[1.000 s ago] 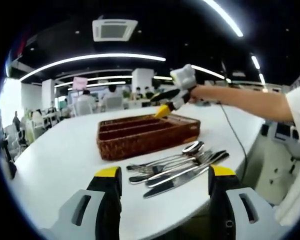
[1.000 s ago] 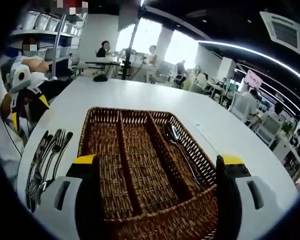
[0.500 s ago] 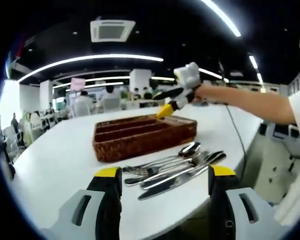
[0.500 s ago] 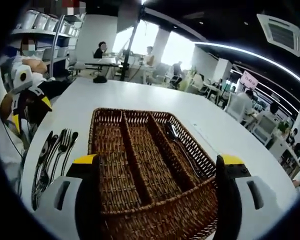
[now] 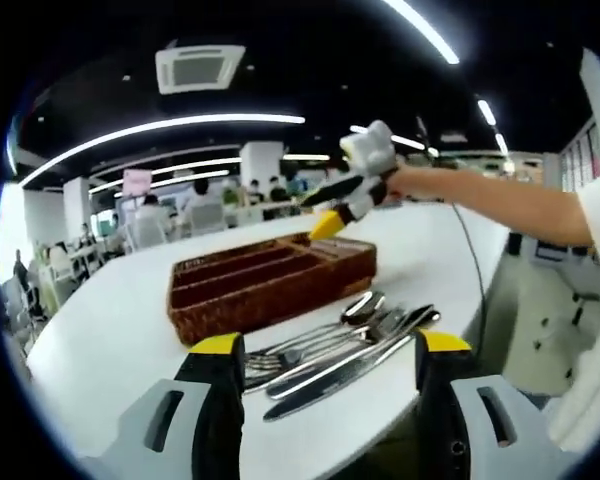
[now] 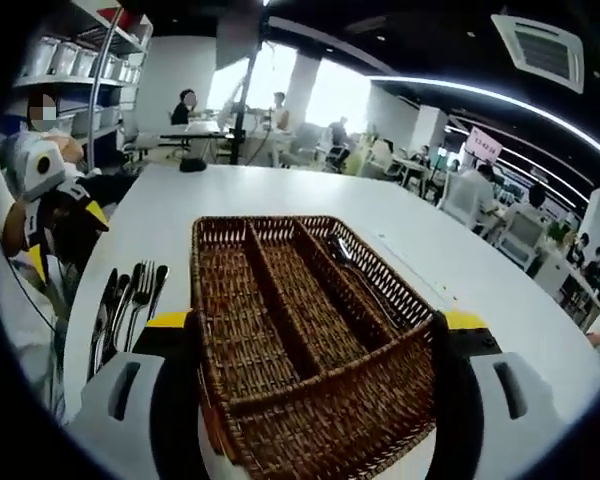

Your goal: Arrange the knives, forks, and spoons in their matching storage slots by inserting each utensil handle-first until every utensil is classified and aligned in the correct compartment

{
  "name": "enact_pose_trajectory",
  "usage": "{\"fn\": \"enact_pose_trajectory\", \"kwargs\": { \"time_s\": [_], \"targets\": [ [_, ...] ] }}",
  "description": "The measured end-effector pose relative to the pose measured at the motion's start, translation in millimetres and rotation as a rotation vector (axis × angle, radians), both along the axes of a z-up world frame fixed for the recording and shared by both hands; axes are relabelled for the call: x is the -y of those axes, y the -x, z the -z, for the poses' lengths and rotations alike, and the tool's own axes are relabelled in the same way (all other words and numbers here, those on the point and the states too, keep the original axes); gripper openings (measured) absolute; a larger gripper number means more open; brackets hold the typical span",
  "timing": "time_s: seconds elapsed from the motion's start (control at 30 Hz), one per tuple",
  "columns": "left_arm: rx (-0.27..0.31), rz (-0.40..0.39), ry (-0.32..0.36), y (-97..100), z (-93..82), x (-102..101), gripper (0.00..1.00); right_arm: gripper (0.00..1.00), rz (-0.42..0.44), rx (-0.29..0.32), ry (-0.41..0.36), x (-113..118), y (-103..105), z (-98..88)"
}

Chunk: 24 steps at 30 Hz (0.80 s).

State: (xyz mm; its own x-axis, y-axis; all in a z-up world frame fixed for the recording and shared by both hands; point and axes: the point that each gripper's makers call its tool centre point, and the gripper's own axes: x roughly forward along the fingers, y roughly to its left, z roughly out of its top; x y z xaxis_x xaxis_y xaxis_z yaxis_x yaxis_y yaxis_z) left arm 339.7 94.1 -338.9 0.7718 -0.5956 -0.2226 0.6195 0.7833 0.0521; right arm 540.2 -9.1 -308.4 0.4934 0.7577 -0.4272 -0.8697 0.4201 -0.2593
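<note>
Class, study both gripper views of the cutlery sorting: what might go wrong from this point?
1. The pile of steel knives, forks and spoons lies overlapping near the white table's edge; picking one may drag others off.
2. The brown wicker tray looks light, so the open right gripper beside it might push it.
3. One utensil already lies in an end slot; misreading it may lead to wrong sorting.
</note>
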Motion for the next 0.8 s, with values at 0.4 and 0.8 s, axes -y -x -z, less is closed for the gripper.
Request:
{"fn": "enact_pose_trajectory", "kwargs": {
  "time_s": [0.4,0.8],
  "targets": [
    [0.005,0.035,-0.006,0.8,-1.0,12,0.69,1.00,0.021,-0.009,-0.005,18,5,3.4],
    [0.005,0.050,-0.043,-0.7,0.4,14,0.69,0.99,0.045,-0.019,-0.020,24,11,3.5]
  ]
}}
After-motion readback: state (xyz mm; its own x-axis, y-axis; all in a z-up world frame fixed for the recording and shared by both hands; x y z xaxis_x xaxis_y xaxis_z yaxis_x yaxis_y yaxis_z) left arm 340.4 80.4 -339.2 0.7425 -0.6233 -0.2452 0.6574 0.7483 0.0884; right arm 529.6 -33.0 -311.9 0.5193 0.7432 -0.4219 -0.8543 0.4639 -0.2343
